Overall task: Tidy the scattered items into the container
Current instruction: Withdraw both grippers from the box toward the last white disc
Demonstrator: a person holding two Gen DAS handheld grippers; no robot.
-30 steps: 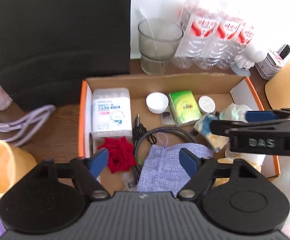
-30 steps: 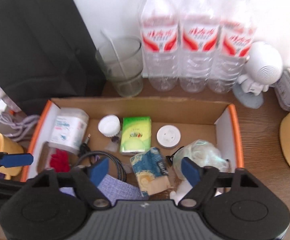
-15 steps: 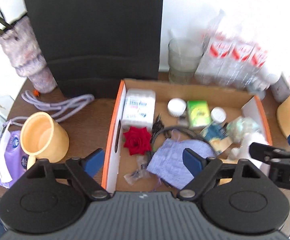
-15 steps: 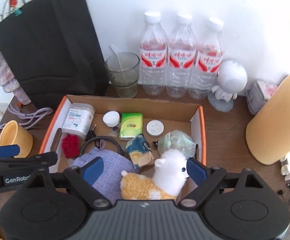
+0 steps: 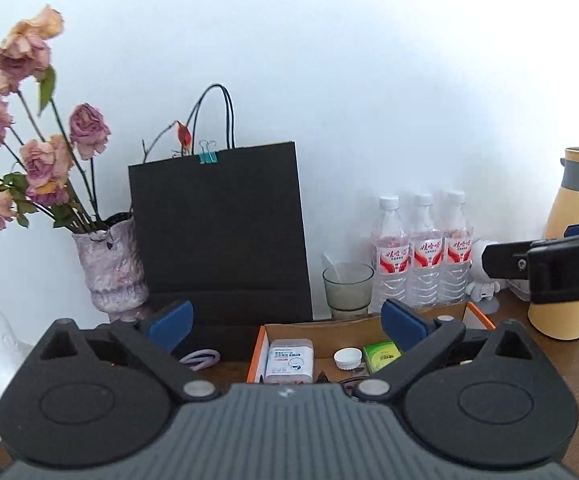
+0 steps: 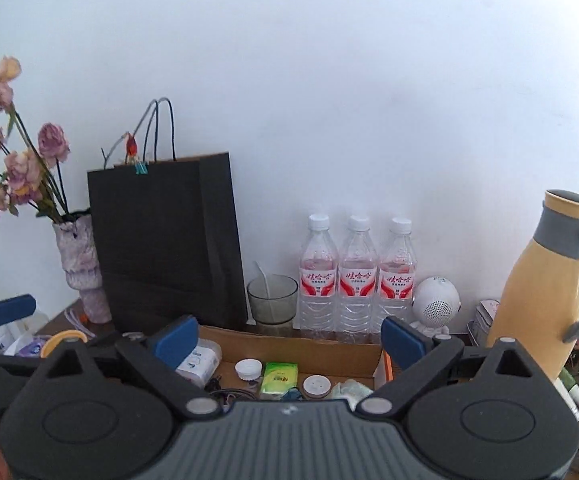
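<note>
Your left gripper: jaws opening, nearly full spread, nothing between pads. Your right gripper: same, opening wide, empty. Both raised, aimed at wall over box. Box at 6 o'clock in both views, holding white pack, cap, green pack. Bag at 11 o'clock of box, bottles at 12.

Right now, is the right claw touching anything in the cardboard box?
Apart. The right wrist view shows the right claw, jaws opening with nothing between them, raised clear of the cardboard box and its contents.
</note>
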